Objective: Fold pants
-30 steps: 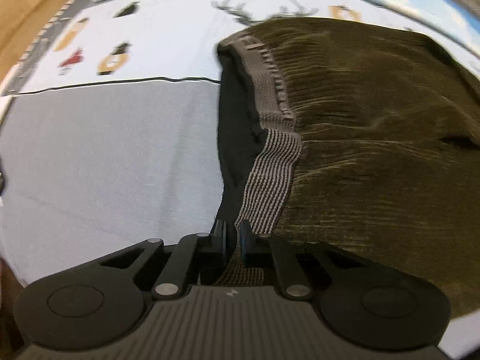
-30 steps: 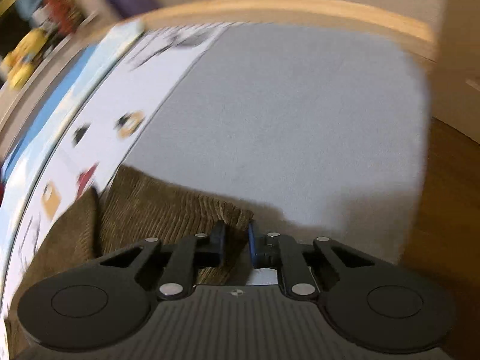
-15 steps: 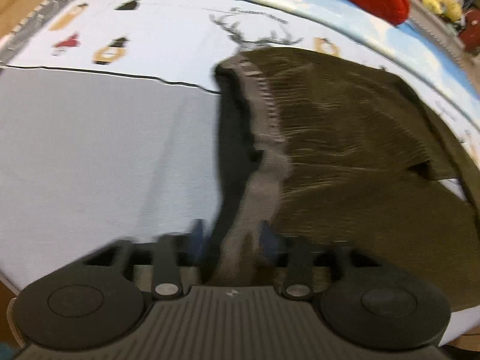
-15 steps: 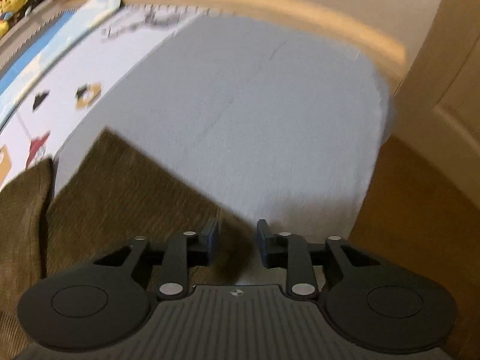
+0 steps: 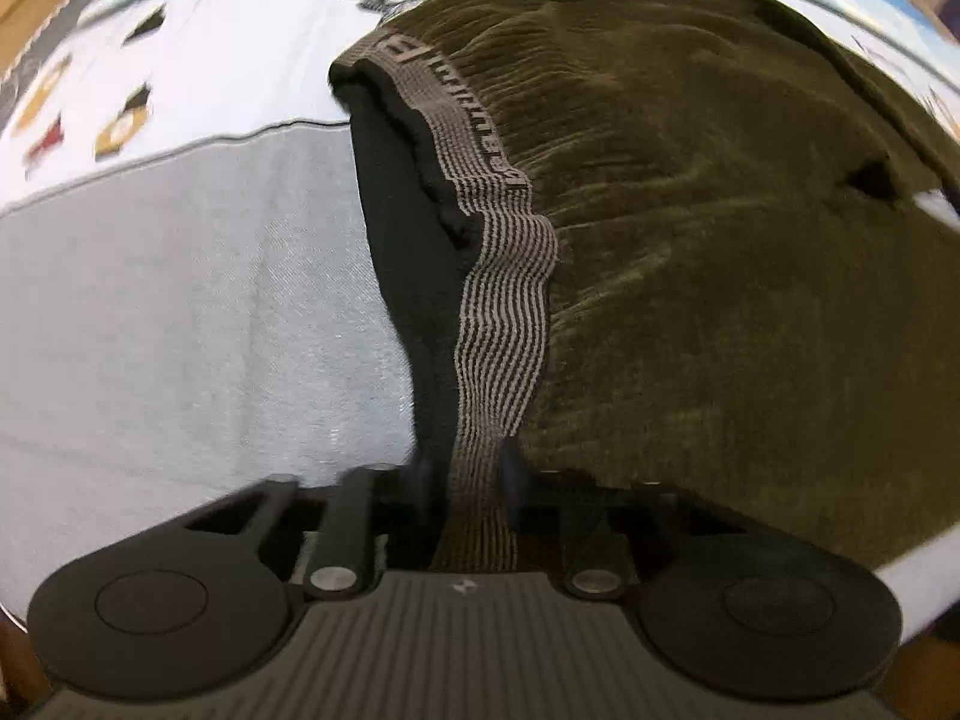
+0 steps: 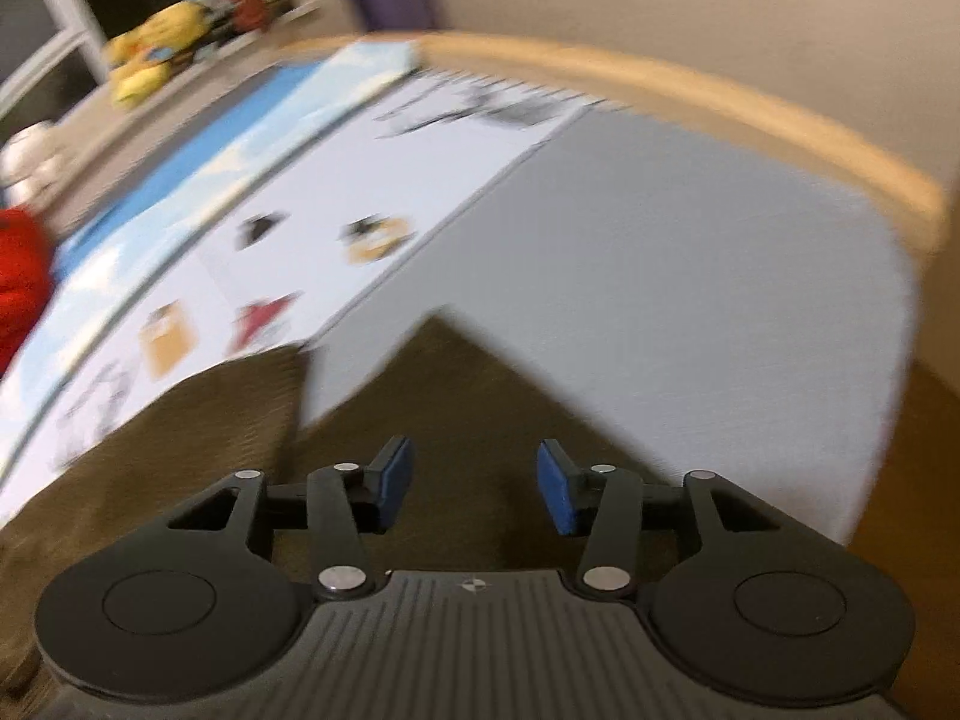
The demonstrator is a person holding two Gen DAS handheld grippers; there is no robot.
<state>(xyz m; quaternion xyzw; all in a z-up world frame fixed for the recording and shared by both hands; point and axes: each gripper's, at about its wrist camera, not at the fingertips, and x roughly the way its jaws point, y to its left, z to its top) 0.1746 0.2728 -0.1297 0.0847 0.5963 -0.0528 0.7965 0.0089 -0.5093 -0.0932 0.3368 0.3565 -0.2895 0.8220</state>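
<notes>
1. Left gripper (image 5: 462, 471) loosening around the striped waistband (image 5: 504, 294); fingers clamped a second ago, now slightly apart with the band running between, contact unclear in blur.
2. Right gripper (image 6: 474, 483) now standing wide apart and gripping nothing, blue pads (image 6: 555, 486) hovering over a pants (image 6: 456, 414) corner, having let go of it.
3. Pants lying spread on the bed (image 5: 150, 300), waistband toward the grey sheet, far part over the printed cover (image 6: 252, 276).
4. Suggesting one fold just laid down, regrasping likely coming next.
</notes>
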